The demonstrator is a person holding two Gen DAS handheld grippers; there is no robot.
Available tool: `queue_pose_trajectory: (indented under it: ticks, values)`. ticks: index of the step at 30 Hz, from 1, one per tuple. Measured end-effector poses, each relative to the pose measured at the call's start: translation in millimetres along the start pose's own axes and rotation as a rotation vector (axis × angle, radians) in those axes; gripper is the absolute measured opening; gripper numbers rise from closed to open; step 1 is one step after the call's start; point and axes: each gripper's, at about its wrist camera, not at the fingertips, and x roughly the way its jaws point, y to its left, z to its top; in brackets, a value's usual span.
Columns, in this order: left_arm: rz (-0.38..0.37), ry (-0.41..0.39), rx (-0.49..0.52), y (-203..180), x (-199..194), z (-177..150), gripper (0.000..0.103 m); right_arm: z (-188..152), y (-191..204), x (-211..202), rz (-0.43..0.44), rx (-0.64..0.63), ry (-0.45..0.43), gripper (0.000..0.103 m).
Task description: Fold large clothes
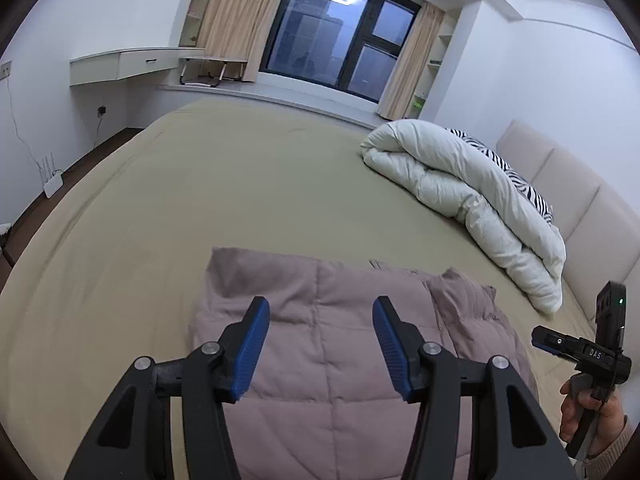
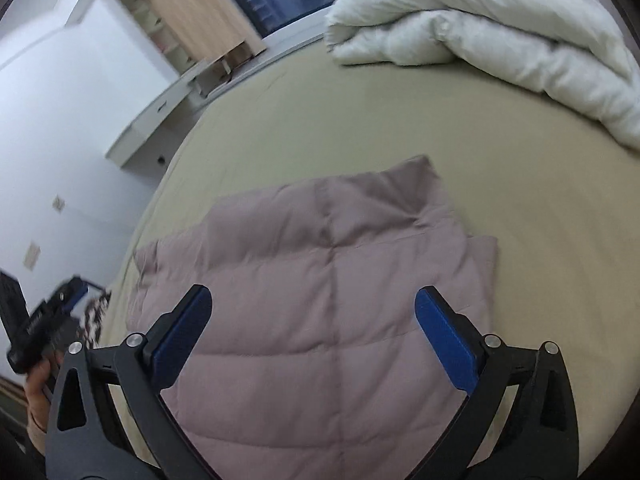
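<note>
A mauve quilted puffer garment (image 1: 340, 320) lies folded into a rough rectangle on the olive bed sheet (image 1: 240, 184). It also shows in the right wrist view (image 2: 320, 280). My left gripper (image 1: 321, 308) is open and empty, held above the garment's near part. My right gripper (image 2: 313, 300) is open wide and empty, also above the garment. The right gripper's body shows at the right edge of the left wrist view (image 1: 592, 348), and the left gripper shows at the left edge of the right wrist view (image 2: 44, 316).
A rolled white duvet (image 1: 468, 196) with a zebra-print cloth (image 1: 516, 176) lies along the padded headboard (image 1: 576, 200). A wall desk (image 1: 124, 62) and window (image 1: 336, 28) stand beyond the bed. A router (image 1: 52, 184) sits on the floor at left.
</note>
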Motion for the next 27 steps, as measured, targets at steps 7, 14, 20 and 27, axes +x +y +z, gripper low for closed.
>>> queue_pose_trajectory:
  ticks: [7,14,20,27]
  values:
    - [0.07,0.046,0.145,-43.8,51.2,-16.0,0.056,-14.1,93.1,67.5,-0.099,-0.219,0.119,0.087]
    - [0.156,0.133,0.173,-36.9,132.3,-8.3,0.056,13.1,68.6,147.5,-0.225,-0.142,0.177,0.087]
    - [0.215,0.168,0.207,-26.4,183.3,-6.6,0.06,23.8,58.5,196.8,-0.244,-0.148,0.179,0.087]
    - [0.186,0.16,0.173,-10.4,201.3,-21.4,0.062,19.1,40.4,217.9,-0.169,-0.126,0.162,0.09]
